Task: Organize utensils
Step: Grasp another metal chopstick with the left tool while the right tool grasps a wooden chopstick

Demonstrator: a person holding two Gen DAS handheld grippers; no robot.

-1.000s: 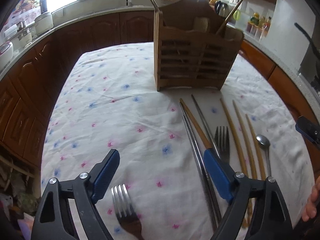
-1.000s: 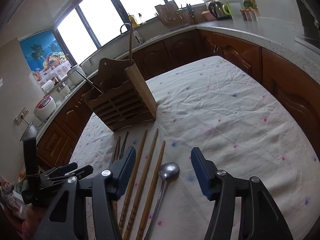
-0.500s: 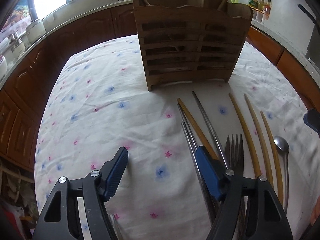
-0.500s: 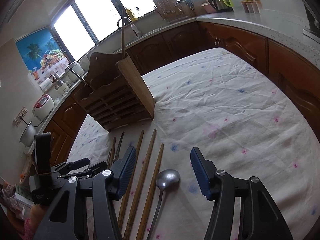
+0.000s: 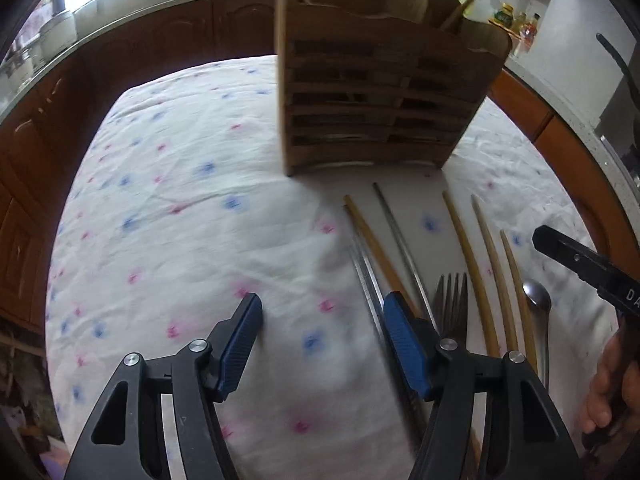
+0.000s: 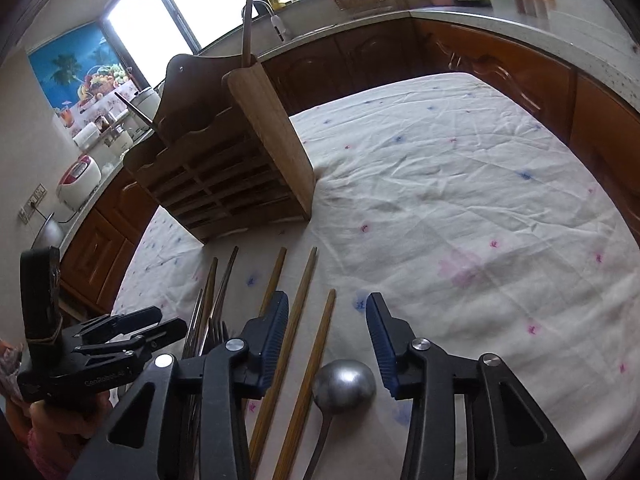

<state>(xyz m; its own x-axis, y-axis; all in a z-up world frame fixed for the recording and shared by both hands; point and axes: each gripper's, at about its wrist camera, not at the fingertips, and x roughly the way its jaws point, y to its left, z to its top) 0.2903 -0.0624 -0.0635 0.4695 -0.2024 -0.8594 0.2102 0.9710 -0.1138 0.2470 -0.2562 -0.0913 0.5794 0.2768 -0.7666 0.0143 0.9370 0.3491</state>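
On a floral tablecloth (image 5: 192,208), the left gripper (image 5: 322,340) hangs with its blue pads spread over bare cloth; its jaws have just been closing, and nothing lies between them. The right pad sits above 2 metal chopsticks (image 5: 368,276). At 12 o'clock stands a slatted wooden utensil holder (image 5: 384,112). At 2 o'clock lie a fork (image 5: 454,300), 3 wooden chopsticks (image 5: 472,264) and a metal spoon (image 5: 538,300).

The right gripper (image 6: 327,336) has also just been closing, its pads apart, straddling 2 wooden chopsticks (image 6: 316,356) and the spoon's bowl (image 6: 344,386) without pressing them. The holder (image 6: 240,160) stands at 11 o'clock.
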